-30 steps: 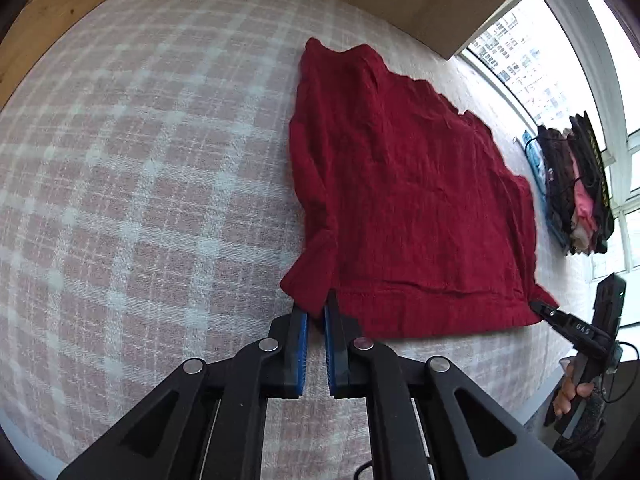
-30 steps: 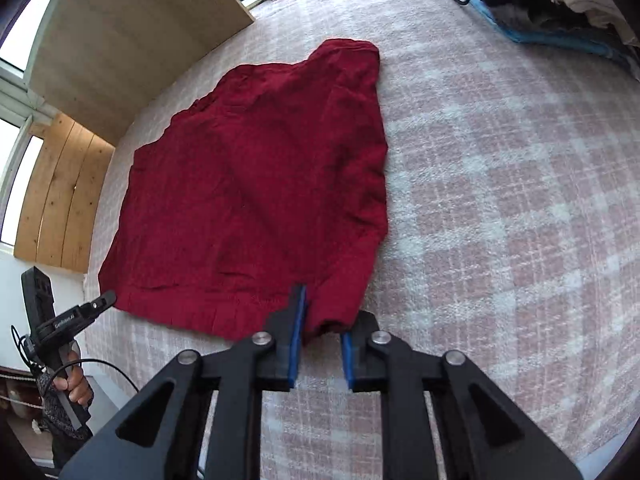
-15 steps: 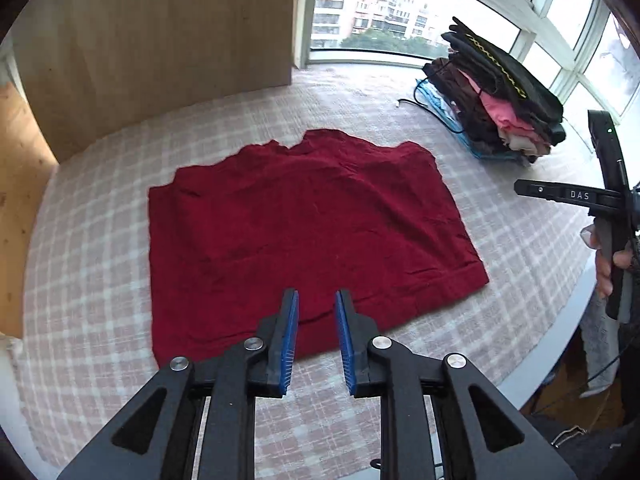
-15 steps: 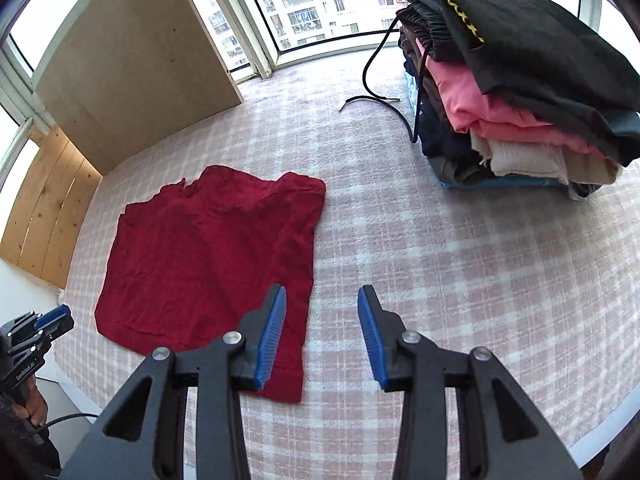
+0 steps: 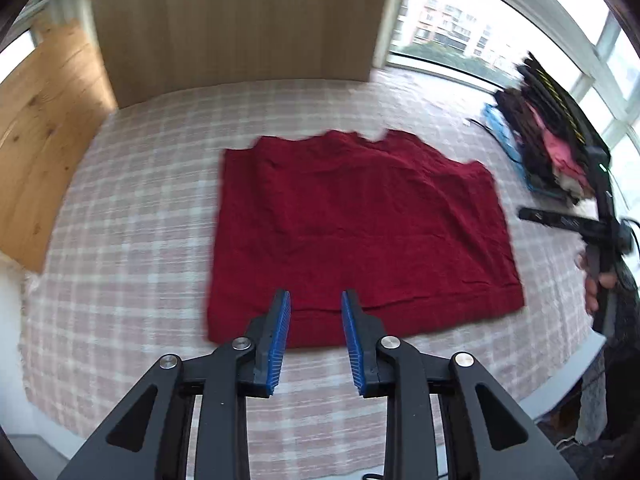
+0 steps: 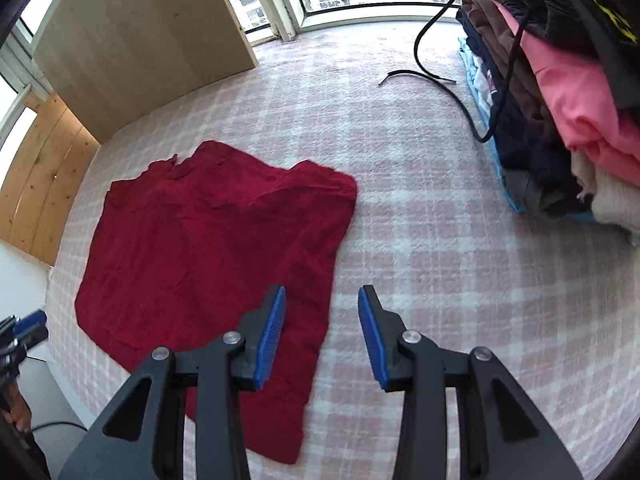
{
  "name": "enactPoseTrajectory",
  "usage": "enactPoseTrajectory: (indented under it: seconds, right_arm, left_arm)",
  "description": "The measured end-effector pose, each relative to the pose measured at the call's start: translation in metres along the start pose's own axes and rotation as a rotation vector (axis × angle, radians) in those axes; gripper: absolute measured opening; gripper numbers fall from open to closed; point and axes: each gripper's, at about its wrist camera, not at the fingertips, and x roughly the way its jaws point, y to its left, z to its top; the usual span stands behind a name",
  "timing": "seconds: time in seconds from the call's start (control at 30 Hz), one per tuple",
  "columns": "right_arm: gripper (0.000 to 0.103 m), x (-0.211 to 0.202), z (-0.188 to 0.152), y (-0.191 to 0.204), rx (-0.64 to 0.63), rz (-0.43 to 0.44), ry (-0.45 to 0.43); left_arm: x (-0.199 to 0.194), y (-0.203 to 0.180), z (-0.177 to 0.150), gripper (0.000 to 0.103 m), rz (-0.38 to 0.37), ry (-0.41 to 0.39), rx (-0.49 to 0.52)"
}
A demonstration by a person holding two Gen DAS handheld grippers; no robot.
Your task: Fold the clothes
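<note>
A dark red garment (image 5: 360, 224) lies flat on the pink plaid cloth (image 5: 132, 216), roughly rectangular with a wavy far edge. It also shows in the right wrist view (image 6: 216, 252). My left gripper (image 5: 315, 300) is open and empty, held above the garment's near hem. My right gripper (image 6: 322, 296) is open and empty, above the garment's right edge. The right gripper also appears in the left wrist view (image 5: 560, 218) at the far right.
A stack of folded clothes (image 6: 560, 92) stands at the right, with a black cord (image 6: 440, 76) trailing from it. The stack shows in the left wrist view (image 5: 552, 140). Wooden panels (image 5: 224, 20) line the back and left. Windows lie behind.
Both grippers let go of the garment's near corners, opened and drew back and up. The garment now lies flat and free.
</note>
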Motion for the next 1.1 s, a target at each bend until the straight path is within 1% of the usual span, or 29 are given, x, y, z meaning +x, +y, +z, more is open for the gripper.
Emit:
enactPoseTrajectory:
  seconds: [0.1, 0.13, 0.17, 0.2, 0.3, 0.4, 0.57, 0.67, 0.73, 0.77, 0.8, 0.83, 0.87, 0.9, 0.97, 1.1]
  right_arm:
    - [0.038, 0.003, 0.017, -0.016, -0.001, -0.011, 0.001]
    - [0.038, 0.004, 0.022, -0.02, 0.0, -0.007, 0.0]
    - [0.038, 0.005, 0.027, -0.024, 0.0, -0.004, -0.001]
    - [0.038, 0.008, 0.03, -0.025, 0.0, -0.001, 0.003]
    - [0.039, 0.015, 0.036, -0.028, -0.004, 0.007, 0.012]
    - [0.039, 0.022, 0.038, -0.027, -0.014, 0.026, 0.015]
    - [0.039, 0.032, 0.041, -0.024, -0.012, 0.051, 0.026]
    - [0.039, 0.036, 0.043, -0.025, -0.01, 0.057, 0.032]
    - [0.039, 0.038, 0.045, -0.026, -0.006, 0.058, 0.036]
    - [0.039, 0.039, 0.046, -0.027, -0.004, 0.059, 0.038]
    - [0.039, 0.041, 0.047, -0.026, -0.008, 0.059, 0.041]
    - [0.039, 0.042, 0.048, -0.024, -0.017, 0.062, 0.042]
    - [0.039, 0.044, 0.048, -0.021, -0.029, 0.064, 0.044]
    - [0.039, 0.046, 0.049, -0.019, -0.042, 0.064, 0.048]
    - [0.039, 0.052, 0.05, -0.014, -0.06, 0.047, 0.063]
    - [0.041, 0.058, 0.056, -0.009, -0.057, 0.058, 0.075]
  left_arm:
    - [0.041, -0.084, 0.008, 0.03, -0.159, 0.072, 0.17]
    - [0.054, -0.112, 0.009, 0.03, -0.2, 0.088, 0.228]
    - [0.063, -0.138, 0.01, 0.03, -0.222, 0.094, 0.284]
    - [0.071, -0.162, 0.01, 0.03, -0.227, 0.1, 0.337]
    - [0.098, -0.208, 0.007, 0.032, -0.222, 0.145, 0.441]
    - [0.122, -0.229, 0.002, 0.034, -0.19, 0.207, 0.474]
    - [0.14, -0.243, 0.0, 0.034, -0.135, 0.215, 0.504]
    - [0.142, -0.248, -0.002, 0.036, -0.126, 0.202, 0.516]
    - [0.141, -0.25, -0.005, 0.032, -0.127, 0.188, 0.527]
    - [0.141, -0.251, -0.006, 0.027, -0.131, 0.182, 0.529]
    - [0.14, -0.248, -0.006, 0.022, -0.141, 0.185, 0.509]
    - [0.14, -0.243, -0.004, 0.014, -0.154, 0.192, 0.479]
    - [0.139, -0.238, -0.003, 0.011, -0.167, 0.2, 0.449]
    - [0.137, -0.231, 0.0, 0.01, -0.195, 0.205, 0.402]
    - [0.129, -0.215, 0.006, 0.009, -0.246, 0.189, 0.309]
    - [0.106, -0.192, 0.009, 0.009, -0.275, 0.136, 0.222]
